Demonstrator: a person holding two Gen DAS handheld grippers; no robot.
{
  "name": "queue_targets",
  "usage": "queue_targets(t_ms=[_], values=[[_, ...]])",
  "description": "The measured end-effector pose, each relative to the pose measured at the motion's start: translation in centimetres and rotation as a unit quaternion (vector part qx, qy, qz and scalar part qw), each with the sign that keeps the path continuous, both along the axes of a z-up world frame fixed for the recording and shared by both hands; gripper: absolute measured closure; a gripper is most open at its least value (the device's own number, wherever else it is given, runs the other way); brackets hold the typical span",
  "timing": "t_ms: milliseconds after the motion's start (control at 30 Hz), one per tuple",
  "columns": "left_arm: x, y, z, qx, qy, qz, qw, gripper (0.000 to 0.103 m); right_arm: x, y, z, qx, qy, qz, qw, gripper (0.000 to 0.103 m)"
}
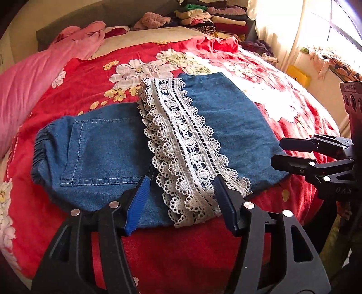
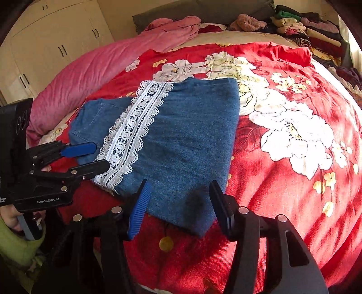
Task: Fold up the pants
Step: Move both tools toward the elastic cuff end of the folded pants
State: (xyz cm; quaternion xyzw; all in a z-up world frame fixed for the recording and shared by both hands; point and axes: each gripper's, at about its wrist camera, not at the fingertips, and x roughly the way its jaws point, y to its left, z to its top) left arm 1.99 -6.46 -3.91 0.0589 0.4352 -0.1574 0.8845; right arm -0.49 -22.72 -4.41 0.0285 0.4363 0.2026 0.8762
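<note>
Folded pants (image 1: 108, 144) on floral bedspread (image 1: 203, 253), clothes pile (image 1: 210, 15) beyond; both jaws open, empty.

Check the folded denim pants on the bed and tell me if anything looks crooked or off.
Nothing is damaged. The denim pants lie folded on the red floral bedspread. The white lace hem runs slightly slanted across them, and its near end overhangs the denim edge. Both hand-held grippers are open.
</note>
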Motion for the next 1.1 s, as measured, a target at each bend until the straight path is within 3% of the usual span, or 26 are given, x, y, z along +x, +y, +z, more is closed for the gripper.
queue_targets(t_ms=[267,333,667,1100], values=[[-0.5,0.1,1.3,0.000,-0.018,0.004,0.9998,0.033,-0.2,-0.7,1.2,0.016,-0.013,-0.019,1.000,0.028],[-0.6,0.3,1.7,0.000,-0.024,0.007,0.9997,0.030,-0.3,-0.9,1.5,0.019,-0.019,-0.025,0.999,0.018],[-1.1,1.5,3.0,0.003,-0.044,0.029,0.9986,0.011,-0.6,-1.0,2.9,0.024,-0.034,-0.034,0.999,0.017],[-1.3,4.4,3.4,-0.006,-0.050,0.065,0.9966,0.010,0.5,0.9,5.1,0.024,-0.052,-0.013,0.998,0.017]])
